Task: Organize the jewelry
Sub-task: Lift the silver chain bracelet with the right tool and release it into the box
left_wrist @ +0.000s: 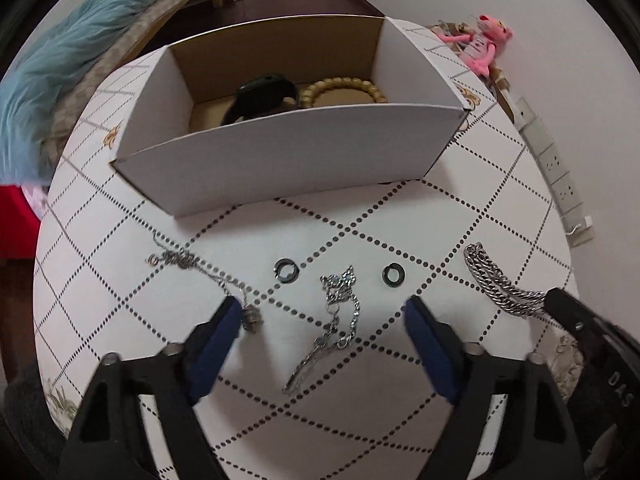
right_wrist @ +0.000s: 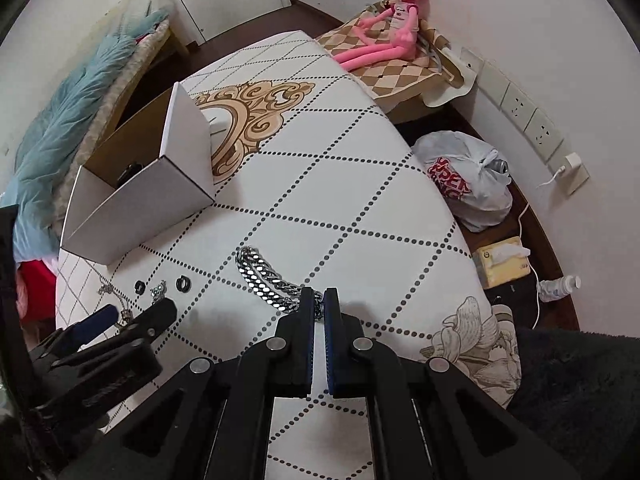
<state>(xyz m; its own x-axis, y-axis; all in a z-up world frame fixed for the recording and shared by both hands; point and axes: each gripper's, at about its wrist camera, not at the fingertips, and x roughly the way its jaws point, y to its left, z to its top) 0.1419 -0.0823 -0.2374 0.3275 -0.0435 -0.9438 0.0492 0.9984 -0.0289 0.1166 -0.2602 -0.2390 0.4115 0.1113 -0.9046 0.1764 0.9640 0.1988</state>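
While the left gripper (left_wrist: 324,312) hangs w/ fingers spread wide over the table (left_wrist: 460,216), the right gripper (right_wrist: 318,300) has its fingers pressed together on the near end of the thick chain bracelet (right_wrist: 266,276), which otherwise lies flat on the tabletop at approx. 11 o'clock from the tips. Left wrist view: white cardboard box (left_wrist: 280,152) at 12 o'clock, already holding a black bangle (left_wrist: 260,98) and a wooden bead bracelet (left_wrist: 344,90), so part of the sorting appears done. Left to do, judging by what lies loose: silver pendant chain (left_wrist: 334,320) between the spread fingers; thin necklace (left_wrist: 188,264) at approx. 10 o'clock, its pendant just beside the left finger; two dark rings, one (left_wrist: 284,269) at 11 o'clock and one (left_wrist: 393,274) at 1 o'clock; plus the thick bracelet, pinched but not yet lifted. Roughly a third of the pieces are boxed; five remain on the table, apart from one another. Likely step in hand: carrying the thick bracelet to the box.
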